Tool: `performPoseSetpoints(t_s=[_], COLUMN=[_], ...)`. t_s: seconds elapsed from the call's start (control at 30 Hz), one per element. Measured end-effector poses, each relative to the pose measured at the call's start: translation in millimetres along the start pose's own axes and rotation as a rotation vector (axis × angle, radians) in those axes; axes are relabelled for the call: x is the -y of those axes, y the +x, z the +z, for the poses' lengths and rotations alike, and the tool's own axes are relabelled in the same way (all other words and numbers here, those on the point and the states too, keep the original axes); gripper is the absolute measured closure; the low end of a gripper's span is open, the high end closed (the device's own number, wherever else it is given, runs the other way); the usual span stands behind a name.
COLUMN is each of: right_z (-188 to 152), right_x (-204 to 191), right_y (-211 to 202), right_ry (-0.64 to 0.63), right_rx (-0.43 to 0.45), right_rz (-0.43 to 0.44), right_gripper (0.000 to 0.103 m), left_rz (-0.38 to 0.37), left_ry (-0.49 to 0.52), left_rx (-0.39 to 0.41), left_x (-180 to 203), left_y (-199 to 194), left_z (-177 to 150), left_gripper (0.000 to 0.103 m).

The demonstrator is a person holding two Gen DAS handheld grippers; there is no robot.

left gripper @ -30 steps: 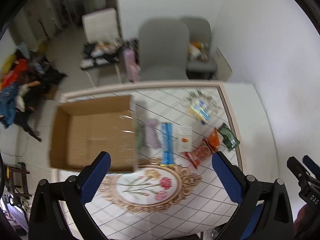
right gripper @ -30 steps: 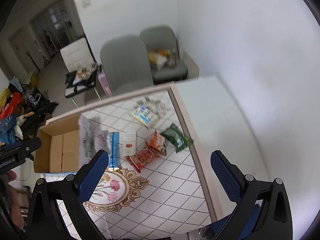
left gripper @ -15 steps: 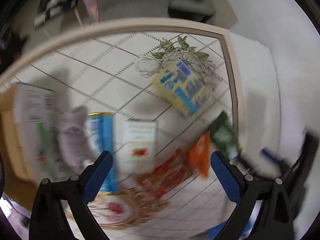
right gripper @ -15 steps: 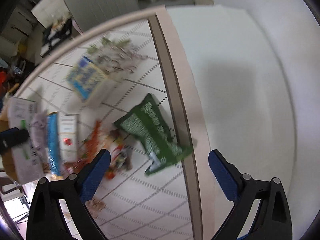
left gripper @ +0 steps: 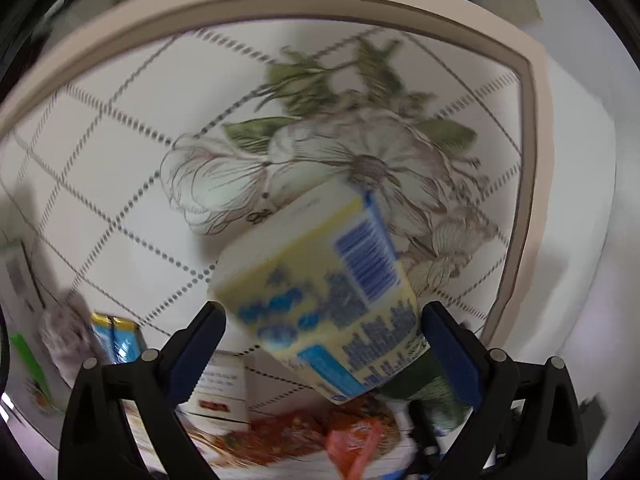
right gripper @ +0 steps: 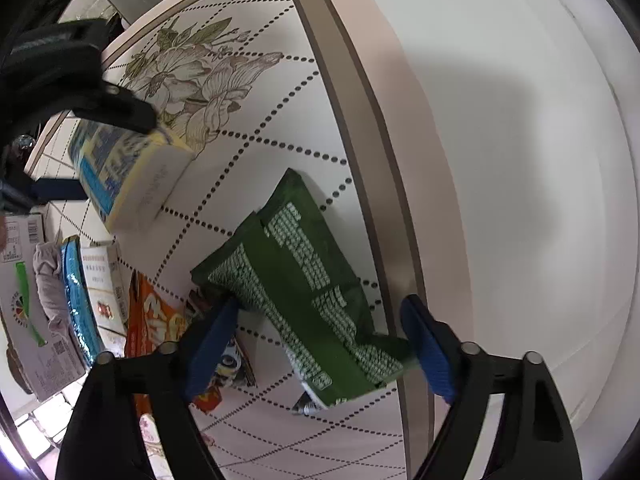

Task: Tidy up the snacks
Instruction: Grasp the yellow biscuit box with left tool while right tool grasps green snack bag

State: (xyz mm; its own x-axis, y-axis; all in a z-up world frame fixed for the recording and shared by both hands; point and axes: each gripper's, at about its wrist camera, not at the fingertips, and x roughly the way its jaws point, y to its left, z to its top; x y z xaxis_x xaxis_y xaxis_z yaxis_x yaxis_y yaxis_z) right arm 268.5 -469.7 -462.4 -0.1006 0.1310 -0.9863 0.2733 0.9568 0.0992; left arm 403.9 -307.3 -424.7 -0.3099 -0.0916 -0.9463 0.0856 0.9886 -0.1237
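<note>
A yellow and blue snack box (left gripper: 320, 296) lies on the flowered tabletop, and my left gripper (left gripper: 320, 340) stands open with a blue pad on each side of it. The right wrist view shows that same box (right gripper: 128, 176) with the left gripper's black fingers (right gripper: 104, 104) over it. A green snack bag (right gripper: 296, 280) lies near the table's right edge, between the open fingers of my right gripper (right gripper: 316, 332). Neither gripper visibly presses its item.
Near the green bag lie an orange bag (right gripper: 148, 320), a white box (right gripper: 100, 280), a blue packet (right gripper: 76, 292) and a cardboard box flap (right gripper: 24, 292). The table's beige rim (right gripper: 360, 120) runs beside the bag, with a white surface (right gripper: 500, 160) beyond.
Both grippers have dropped from high above the table down close to the snacks. The left now straddles the yellow box, the right the green bag. Both stayed open.
</note>
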Motion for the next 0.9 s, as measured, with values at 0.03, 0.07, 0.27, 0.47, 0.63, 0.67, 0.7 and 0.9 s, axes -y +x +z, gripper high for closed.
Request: performPoseSetpoints(t_s=[0.03,0.07,0.27,0.47,0.63,0.67,0.7,0.9], right_z=[-5.4,-9.1,-18.3,-24.8,-39.2,-43.6,-47.9,-62.0], right_x=[3.7,5.0,13.6,18.1,16.1,17.0,17.6,14.5], right_y=[0.8,2.2,29.6,39.6,44.7,45.3,45.4,23.2], right_ry=[-0.004,-0.009,0.005,0.005,0.036,0.042,0.045,0.01], right_rx=[-0.003,-0.008,-0.028,0.012,0.059,0.065,0.073,0.096], right_rz=[-0.005,-0.011,-0.009,0.018,0.018,0.024,0.035,0.012], right_gripper=[0.033,0.035,0.035,0.057,0.065,0.065,0.065,0.066], left_rz=[0.029,0.061,0.179,0.023,0.024,0.018,0.015,0.04], left_ry=[0.057,0.114,0.233,0.145,0.16,0.168,0.175,0.247], left_rx=[0.005,0.005,0.017,0.066,0.175,0.197,0.213,0.189], left_x=[6.8,13.2,19.0,-1.6,-11.0,-11.4,-12.0,-20.7], left_y=[-2.9,-5.4,6.2,6.9,-34.3,-41.7,-48.3,-69.1], left_z=[-6.2,-13.8,-38.3,-52.3,-85.9,-93.9,-102.4,-157.1], left_gripper=[0.014,0.022,0.023,0.039,0.04,0.04,0.04,0.039])
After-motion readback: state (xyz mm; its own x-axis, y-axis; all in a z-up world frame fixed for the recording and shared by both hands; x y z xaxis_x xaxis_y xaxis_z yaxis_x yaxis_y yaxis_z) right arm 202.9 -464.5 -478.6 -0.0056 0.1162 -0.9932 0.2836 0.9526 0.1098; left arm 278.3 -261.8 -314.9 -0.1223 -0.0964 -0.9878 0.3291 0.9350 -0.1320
